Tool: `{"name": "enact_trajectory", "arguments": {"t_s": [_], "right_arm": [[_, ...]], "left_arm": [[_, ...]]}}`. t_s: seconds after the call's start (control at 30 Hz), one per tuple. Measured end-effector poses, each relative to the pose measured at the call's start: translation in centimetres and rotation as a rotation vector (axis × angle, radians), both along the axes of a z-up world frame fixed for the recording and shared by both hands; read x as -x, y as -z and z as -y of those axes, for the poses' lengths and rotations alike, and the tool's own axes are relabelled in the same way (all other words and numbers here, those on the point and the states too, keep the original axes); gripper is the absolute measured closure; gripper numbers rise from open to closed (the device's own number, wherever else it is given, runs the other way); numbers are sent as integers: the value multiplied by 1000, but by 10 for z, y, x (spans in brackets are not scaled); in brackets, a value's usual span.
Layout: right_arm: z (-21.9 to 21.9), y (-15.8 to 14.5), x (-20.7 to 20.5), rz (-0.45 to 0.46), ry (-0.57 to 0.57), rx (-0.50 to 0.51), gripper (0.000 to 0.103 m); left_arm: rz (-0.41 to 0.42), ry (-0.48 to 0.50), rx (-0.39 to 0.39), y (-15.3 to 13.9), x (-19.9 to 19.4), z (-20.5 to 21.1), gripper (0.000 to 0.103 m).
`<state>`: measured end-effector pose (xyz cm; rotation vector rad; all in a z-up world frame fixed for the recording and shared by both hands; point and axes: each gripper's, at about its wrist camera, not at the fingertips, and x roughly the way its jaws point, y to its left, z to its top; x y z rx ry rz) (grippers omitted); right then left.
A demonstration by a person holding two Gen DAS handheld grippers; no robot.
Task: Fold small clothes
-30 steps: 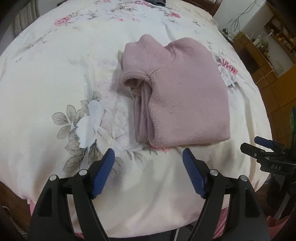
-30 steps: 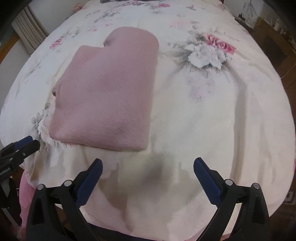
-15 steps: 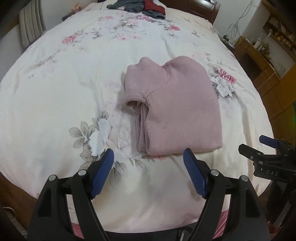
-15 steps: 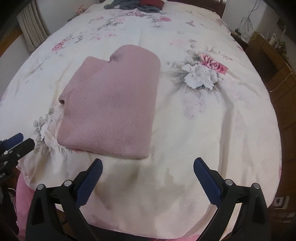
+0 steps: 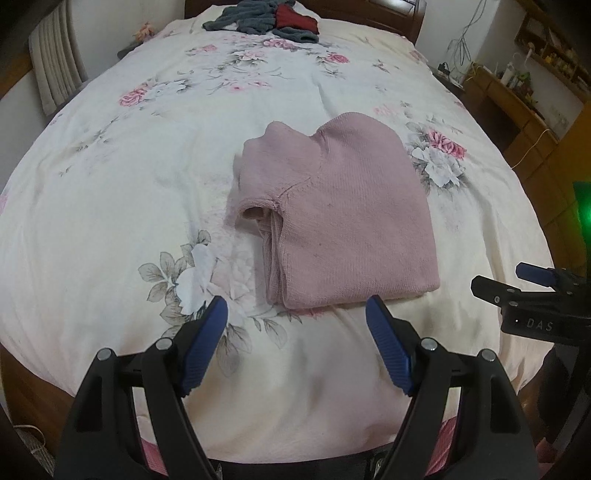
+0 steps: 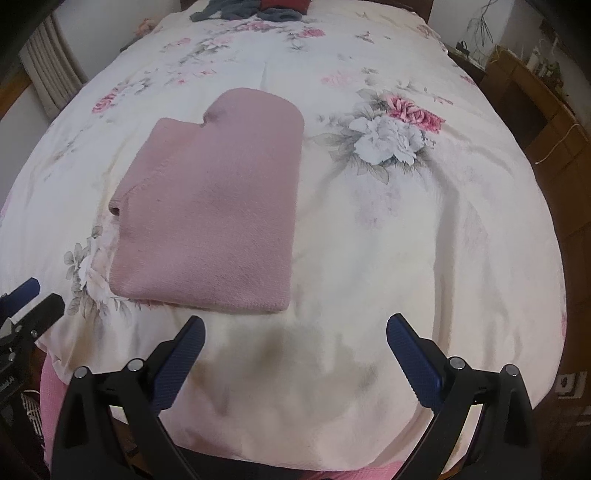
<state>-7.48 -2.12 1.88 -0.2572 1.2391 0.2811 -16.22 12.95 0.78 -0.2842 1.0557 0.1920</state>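
Dusty-pink knit sweater (image 5: 343,218) folded flat on floral quilt (image 5: 110,184); my left gripper (image 5: 295,350) and right gripper (image 6: 295,358) spread wide, empty; next, fetch grey-red clothes pile (image 5: 266,16)

Dusty pink all over the folded sweater (image 5: 354,218), plain knit, no print, with a few small dark flecks on top. Cream on the bedspread (image 5: 110,206), scattered with a flower print — pink roses, white blooms, grey-green leaves. Greyish, darker smudges in the cream near the close edge in the right wrist view. Black on the frames of the left gripper (image 5: 295,325) and the right gripper (image 6: 295,334), with ribbed dark blue on the finger pads (image 5: 388,345). Slate grey and deep red in the heap of clothes (image 5: 266,18) at the far end. Warm brown on the wooden desk (image 5: 517,107) — white on the wall behind it.
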Motion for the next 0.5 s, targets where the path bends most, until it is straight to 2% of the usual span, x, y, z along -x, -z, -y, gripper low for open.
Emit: {"name": "enact_trajectory", "arguments": {"t_s": [0.5], "right_arm": [[5, 5, -5, -19, 20, -5, 4]], "left_arm": [[-12, 12, -12, 3, -1, 6, 26]]}}
